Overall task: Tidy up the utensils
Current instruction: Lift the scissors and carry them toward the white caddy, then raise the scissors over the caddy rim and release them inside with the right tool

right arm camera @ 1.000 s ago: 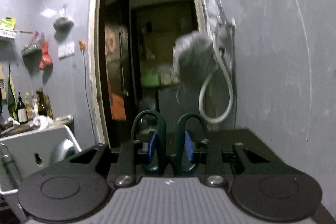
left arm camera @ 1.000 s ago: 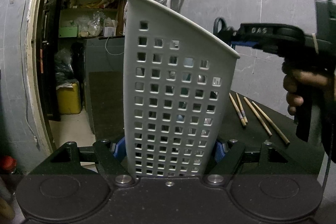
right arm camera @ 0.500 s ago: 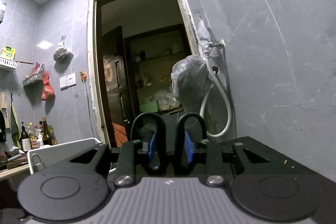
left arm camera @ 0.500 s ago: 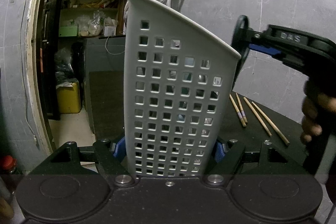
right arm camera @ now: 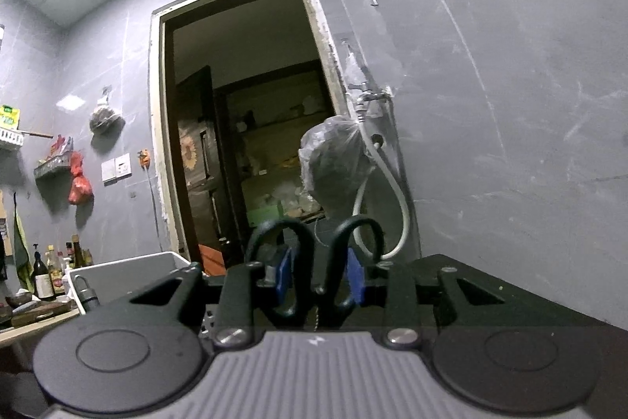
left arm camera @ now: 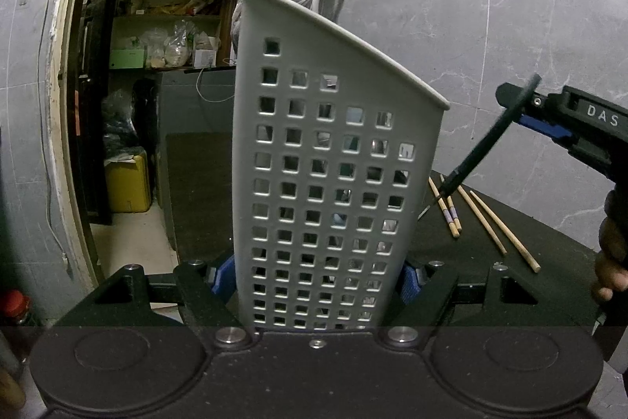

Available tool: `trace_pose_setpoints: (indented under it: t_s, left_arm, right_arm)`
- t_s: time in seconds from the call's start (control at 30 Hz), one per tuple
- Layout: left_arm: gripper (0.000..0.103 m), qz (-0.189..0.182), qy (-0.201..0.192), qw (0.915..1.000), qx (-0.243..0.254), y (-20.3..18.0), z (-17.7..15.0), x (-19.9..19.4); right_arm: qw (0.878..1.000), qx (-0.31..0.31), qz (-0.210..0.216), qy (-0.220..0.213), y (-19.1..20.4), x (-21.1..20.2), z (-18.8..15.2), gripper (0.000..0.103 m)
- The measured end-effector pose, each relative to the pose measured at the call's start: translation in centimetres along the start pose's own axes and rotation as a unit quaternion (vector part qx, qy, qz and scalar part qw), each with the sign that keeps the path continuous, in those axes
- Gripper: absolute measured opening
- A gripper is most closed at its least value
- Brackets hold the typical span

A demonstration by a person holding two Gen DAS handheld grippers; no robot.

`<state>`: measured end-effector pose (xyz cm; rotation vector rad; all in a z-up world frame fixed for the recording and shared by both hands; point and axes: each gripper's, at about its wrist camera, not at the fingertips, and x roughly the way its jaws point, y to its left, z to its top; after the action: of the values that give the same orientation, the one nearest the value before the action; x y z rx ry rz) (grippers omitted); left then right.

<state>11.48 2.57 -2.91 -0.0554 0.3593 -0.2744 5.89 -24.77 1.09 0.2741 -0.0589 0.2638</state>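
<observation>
Grey caddy [left arm camera: 333, 183] rim clear; scissors [left arm camera: 482, 152] hang just beside.

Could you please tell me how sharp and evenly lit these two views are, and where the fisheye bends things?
Left wrist view: the perforated holder is sharp, the scissors are motion-smeared, the doorway frame bows, and a darker band crosses the bottom. Right wrist view: dim overall, ceiling glare top left, wall tiles softly blurred, scissor handles close and soft.
</observation>
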Motion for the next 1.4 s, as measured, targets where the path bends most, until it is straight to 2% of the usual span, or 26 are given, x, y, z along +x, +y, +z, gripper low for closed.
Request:
trace_pose_setpoints:
  t_s: [0.4,0.93,1.17,1.27,1.4]
  left_arm:
    - [0.077,0.002,0.001,1.0,0.004,-0.1,0.0,0.0]
    - [0.077,-0.002,0.001,1.0,-0.002,0.0,0.0,0.0]
    - [0.077,-0.001,0.001,1.0,0.0,0.1,0.0,0.0]
    - [0.077,0.0,0.001,1.0,0.001,0.2,-0.1,0.0]
    - [0.077,0.001,0.002,1.0,0.002,0.2,-0.1,0.0]
  right_arm:
    - [1.0,-0.013,0.0,0.005,0.0,0.2,0.4,0.037]
    - [0.998,-0.044,0.01,-0.037,1.9,-1.1,2.5,0.037]
    - [0.999,-0.036,0.007,-0.027,1.6,-1.2,2.3,0.037]
    - [0.998,-0.05,0.021,-0.035,2.1,-1.1,3.1,0.037]
    - [0.994,-0.084,0.068,-0.033,3.7,0.1,5.9,0.037]
